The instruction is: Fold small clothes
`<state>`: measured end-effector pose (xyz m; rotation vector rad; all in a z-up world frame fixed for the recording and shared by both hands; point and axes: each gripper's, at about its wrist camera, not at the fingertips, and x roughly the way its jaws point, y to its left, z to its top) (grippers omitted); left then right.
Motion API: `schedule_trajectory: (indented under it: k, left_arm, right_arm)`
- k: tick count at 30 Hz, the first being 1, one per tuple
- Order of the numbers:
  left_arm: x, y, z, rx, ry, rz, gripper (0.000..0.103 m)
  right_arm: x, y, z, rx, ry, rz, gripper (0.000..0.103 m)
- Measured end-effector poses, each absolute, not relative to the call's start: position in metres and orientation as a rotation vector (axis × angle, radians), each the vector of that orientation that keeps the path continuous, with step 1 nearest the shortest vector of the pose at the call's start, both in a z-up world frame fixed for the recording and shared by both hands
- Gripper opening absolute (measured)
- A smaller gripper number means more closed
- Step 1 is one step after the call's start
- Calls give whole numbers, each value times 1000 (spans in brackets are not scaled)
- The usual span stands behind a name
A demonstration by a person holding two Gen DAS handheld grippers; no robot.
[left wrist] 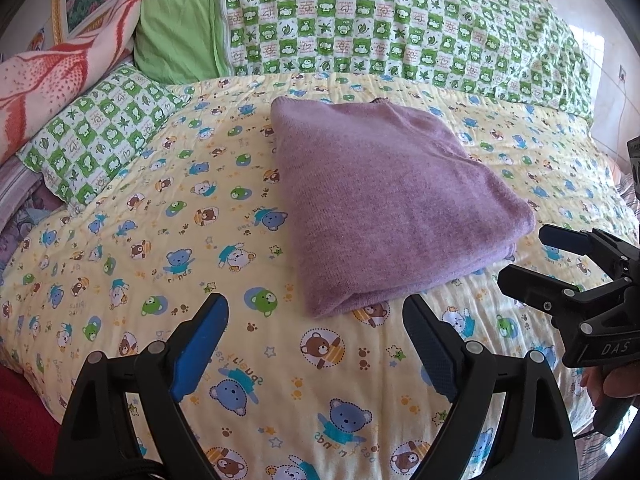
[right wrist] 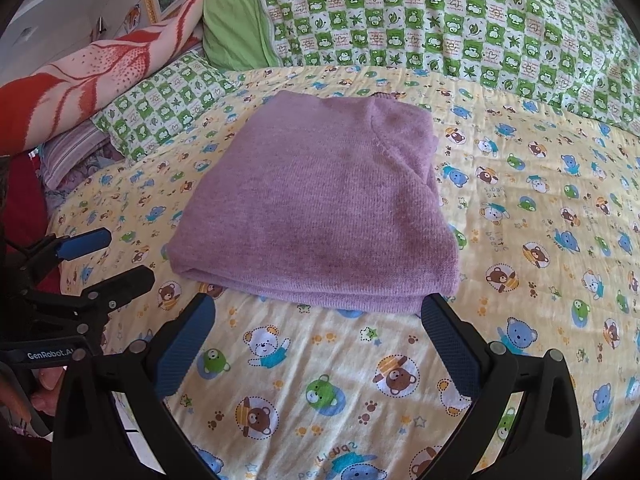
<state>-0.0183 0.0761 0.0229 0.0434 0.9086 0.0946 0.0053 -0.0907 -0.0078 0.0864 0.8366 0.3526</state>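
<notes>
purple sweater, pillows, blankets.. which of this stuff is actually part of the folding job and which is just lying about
Part of the job:
- purple sweater, lying folded on the bear-print quilt
- left gripper, open
- right gripper, open

Just lying about:
- green checked pillow
- green checked blanket
- plain green pillow
- red and pink blanket

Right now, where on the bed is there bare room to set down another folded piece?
Bare yellow bear-print sheet lies right of the folded purple sweater, and between it and both open grippers, left gripper and right gripper. It is crowded behind: green checked quilt, pillow.
</notes>
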Motion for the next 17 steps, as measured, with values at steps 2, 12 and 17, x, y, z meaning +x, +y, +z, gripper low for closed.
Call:
schedule_trajectory:
  k: [2, 12, 17]
  left_arm:
    - [-18, 75, 24, 42, 907, 97, 89]
    - [-13, 75, 30, 0, 908, 118, 89]
    - [-11, 74, 32, -17, 915, 121, 89]
  right_arm:
    - [6, -91, -7, 84, 836, 351, 103]
    - [16, -97, 0, 98, 830, 352, 103]
    - [20, -100, 3, 101, 825, 353, 103]
